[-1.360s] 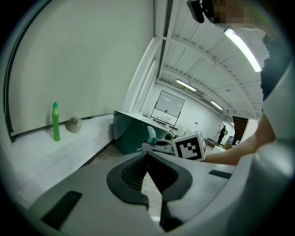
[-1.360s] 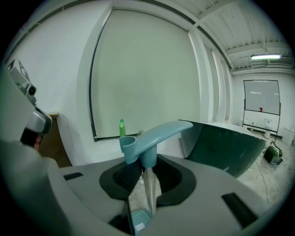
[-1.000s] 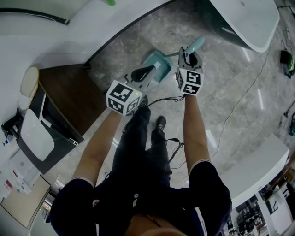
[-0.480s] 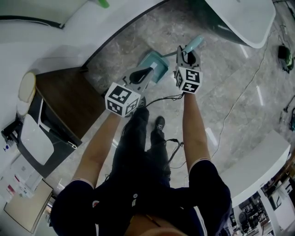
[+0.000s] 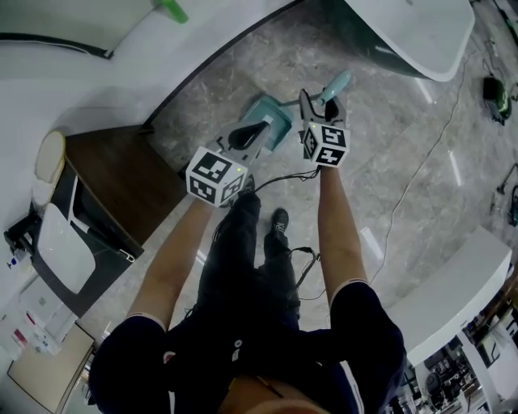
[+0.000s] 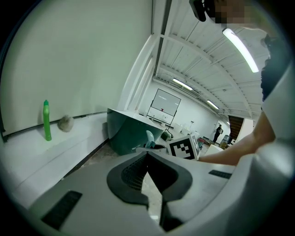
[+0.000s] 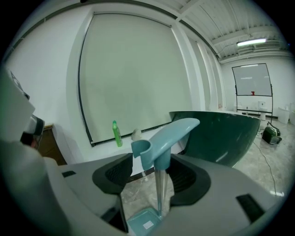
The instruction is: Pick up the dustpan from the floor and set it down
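A teal dustpan stands upright on the marble floor, its pan (image 5: 271,113) down and its long handle (image 5: 340,81) rising beside my right gripper (image 5: 320,99). In the right gripper view the teal handle grip (image 7: 166,138) and thin shaft stand between the jaws of my right gripper (image 7: 152,174), which are opening. Both pads are clear of the shaft, and the pan (image 7: 144,222) rests on the floor below. My left gripper (image 5: 247,132) hovers left of the pan; it (image 6: 147,159) is shut on nothing.
A large dark green tub (image 5: 405,32) stands on the floor just beyond the dustpan. A white ledge along the wall carries a green bottle (image 5: 171,10). A dark wooden cabinet (image 5: 121,174) is at the left. A cable (image 5: 421,170) trails across the floor on the right.
My right gripper's jaws have spread apart and let go of the dustpan handle, which stays standing between them. Both hands stay almost where they were.
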{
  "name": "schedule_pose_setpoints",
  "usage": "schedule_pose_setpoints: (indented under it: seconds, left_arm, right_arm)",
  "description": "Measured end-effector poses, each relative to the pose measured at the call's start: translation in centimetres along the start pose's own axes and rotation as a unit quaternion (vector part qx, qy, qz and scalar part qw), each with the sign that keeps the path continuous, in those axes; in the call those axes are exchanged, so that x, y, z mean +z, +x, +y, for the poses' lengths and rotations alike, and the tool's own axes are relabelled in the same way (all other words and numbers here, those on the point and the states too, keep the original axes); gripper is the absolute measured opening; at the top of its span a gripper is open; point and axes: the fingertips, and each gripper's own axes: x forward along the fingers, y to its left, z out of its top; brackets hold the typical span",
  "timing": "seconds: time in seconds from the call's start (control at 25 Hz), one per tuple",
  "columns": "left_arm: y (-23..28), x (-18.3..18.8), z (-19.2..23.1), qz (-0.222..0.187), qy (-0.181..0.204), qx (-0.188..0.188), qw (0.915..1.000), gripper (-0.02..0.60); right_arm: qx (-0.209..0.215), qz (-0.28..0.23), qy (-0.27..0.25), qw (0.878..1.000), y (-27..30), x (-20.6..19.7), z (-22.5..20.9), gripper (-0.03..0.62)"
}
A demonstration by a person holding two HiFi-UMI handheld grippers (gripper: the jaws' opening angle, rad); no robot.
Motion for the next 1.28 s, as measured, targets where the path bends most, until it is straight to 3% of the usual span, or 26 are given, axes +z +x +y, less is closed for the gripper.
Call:
schedule_pose_setpoints:
  seconds: [0.12, 0.56, 1.0, 1.28]
  left_arm:
    - [-0.2, 0.4, -1.0, -0.004, 0.004, -0.003, 1.0000, 0.012]
    - [-1.1, 1.4, -6.0, -0.020, 0.018, -0.013, 0.9996, 0.012]
    - [-2.0, 1.1, -10.4, -0.027, 0.027, -0.020, 0.9991, 0.012]
    - [-2.9, 2.0, -13.1, -0.040, 0.036, -0.026, 0.9982, 0.012]
  right_arm:
    - [0.003, 0.011, 0.008, 1.000, -0.8, -0.8, -0.1, 0.242]
    - [0.006, 0.066, 0.032, 0.997, -5.7, -3.1, -0.8, 0.244]
    - [0.010, 0.075, 0.038, 0.996, -10.7, -4.8, -0.8, 0.244]
    - [0.019, 0.014, 0.033, 0.999, -15.7, -0.7, 0.1, 0.242]
